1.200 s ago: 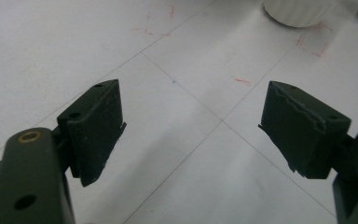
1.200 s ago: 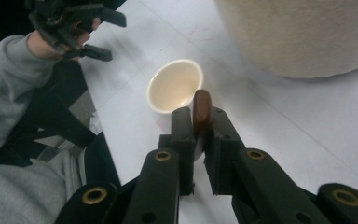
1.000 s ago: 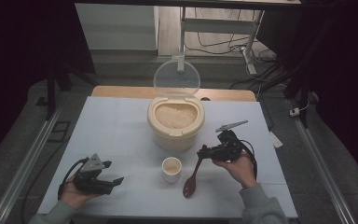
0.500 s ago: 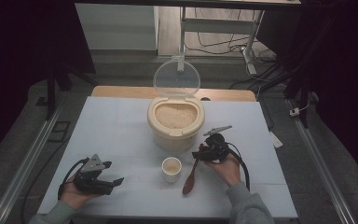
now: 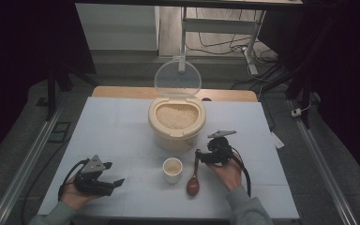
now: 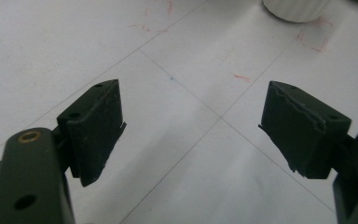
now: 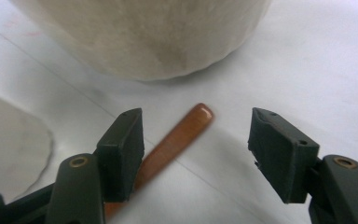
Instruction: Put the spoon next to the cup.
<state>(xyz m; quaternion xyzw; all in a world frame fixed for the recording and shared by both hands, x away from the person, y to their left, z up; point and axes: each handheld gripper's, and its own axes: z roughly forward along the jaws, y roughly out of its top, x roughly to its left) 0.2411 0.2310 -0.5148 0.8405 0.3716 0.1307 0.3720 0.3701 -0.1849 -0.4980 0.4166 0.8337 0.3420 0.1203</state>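
A brown wooden spoon (image 5: 193, 180) lies flat on the white table, bowl toward the person, handle pointing at the rice container (image 5: 177, 119). That beige container stands with its clear lid up and is filled with rice. My right gripper (image 5: 201, 157) sits at the spoon's handle. Its jaws have just been opening, and the handle (image 7: 179, 137) lies loose between them, close to one finger (image 7: 123, 149); my right gripper (image 7: 196, 140) is open. A small white cup (image 5: 172, 168) stands left of the spoon. My left gripper (image 5: 116, 183) rests open at the front left, with bare table between its jaws (image 6: 191, 126).
The container's wall (image 7: 158, 32) rises just beyond the right jaws, and the cup's side (image 7: 9, 140) is at their left. The cup's base (image 6: 296, 7) shows ahead of the left gripper. A wooden strip (image 5: 122, 92) runs along the table's far edge.
The right hand has come down and left with the spoon, which now lies on the table. Its jaws have opened off the handle. The left hand has stayed put.
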